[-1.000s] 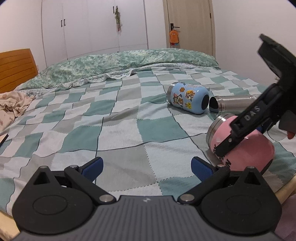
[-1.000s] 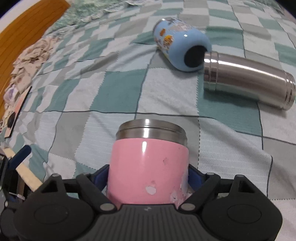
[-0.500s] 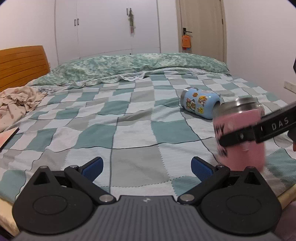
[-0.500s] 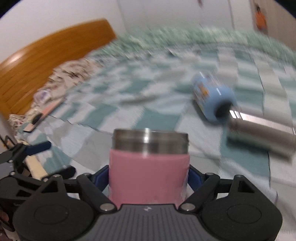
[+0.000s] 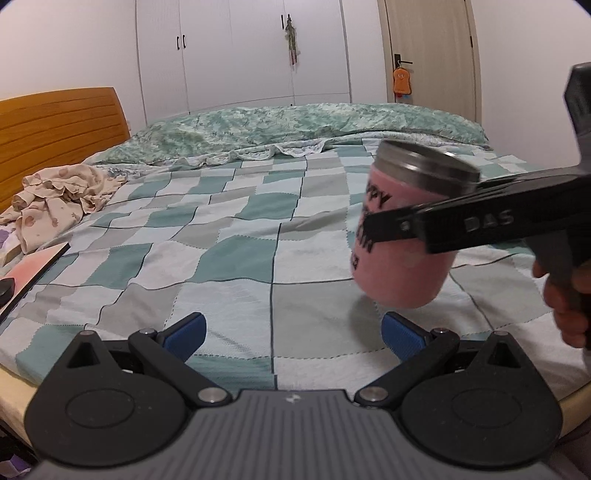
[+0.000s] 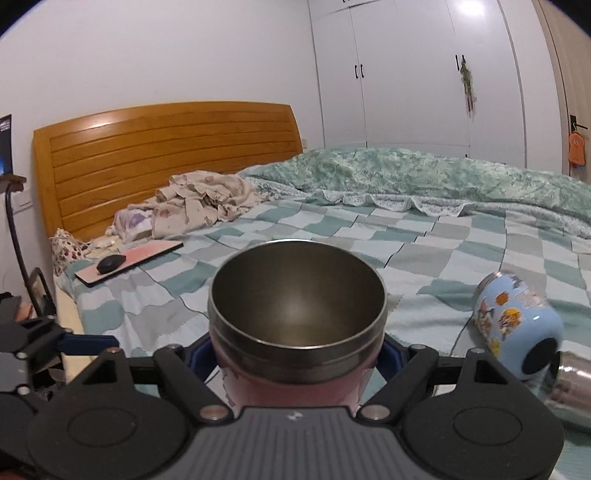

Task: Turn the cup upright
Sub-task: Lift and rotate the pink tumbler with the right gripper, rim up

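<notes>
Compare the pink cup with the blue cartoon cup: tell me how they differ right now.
The pink cup is clamped in the right gripper, above the bedspread; the blue cartoon cup lies free on it. The pink one's mouth faces up, slightly tilted; the blue one is on its side. Pink bears black lettering, blue cartoon stickers. Both are short and cylindrical.

Soft, even indoor light in both my wrist views. Glare patch on wardrobe doors (image 6: 469, 11), sheen along headboard (image 6: 110, 122). Faint shadow on bedspread (image 5: 362, 306) under my pink cup (image 5: 402, 266). Cup and my right gripper (image 5: 369, 225) slightly motion-blurred. Fisheye bends walls; corners vignetted dark.
</notes>
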Available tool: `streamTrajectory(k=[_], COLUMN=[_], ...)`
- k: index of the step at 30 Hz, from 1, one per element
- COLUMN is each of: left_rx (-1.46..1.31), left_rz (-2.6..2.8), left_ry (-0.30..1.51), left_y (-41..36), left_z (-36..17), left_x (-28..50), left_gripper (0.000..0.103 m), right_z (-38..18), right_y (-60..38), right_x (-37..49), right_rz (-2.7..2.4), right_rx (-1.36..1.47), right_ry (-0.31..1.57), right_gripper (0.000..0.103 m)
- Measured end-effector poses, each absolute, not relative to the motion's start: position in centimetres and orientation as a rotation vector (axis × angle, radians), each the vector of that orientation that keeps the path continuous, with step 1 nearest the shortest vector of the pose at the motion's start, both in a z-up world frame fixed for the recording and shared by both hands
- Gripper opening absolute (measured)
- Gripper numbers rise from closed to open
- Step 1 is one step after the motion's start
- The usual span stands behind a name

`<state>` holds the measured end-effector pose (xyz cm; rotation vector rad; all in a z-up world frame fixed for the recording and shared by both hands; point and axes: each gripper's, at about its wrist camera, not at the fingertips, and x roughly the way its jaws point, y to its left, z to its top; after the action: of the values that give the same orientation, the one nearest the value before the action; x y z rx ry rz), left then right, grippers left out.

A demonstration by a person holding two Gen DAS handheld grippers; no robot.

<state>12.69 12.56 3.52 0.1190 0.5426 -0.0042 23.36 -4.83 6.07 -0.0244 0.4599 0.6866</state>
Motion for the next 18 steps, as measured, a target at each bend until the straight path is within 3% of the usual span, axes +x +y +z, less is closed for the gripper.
streamTrajectory(k=[6,14,18], left_rx=[0.119,0.135,0.141], left_rz=[-0.01,-0.004,0.003], left_ry=[0.567,0.561,0.547], left_y=[12.6,12.4,12.1], left_z=[2.4,2.5,3.3], left_x=[13.0,12.7,11.8], left_gripper=[0.103,0.103,0.103], right_z=[2.6,2.9,5.2], right_y=[-3.4,-3.1,-4.7], right_x=[23.5,23.0,21.7], right_rz=[0.699,0.7,0.731], right_rx=[-0.066,-0.099,-0.023], right_ry=[0.453,0.46,0.397], right_gripper=[0.083,0.085,0.095])
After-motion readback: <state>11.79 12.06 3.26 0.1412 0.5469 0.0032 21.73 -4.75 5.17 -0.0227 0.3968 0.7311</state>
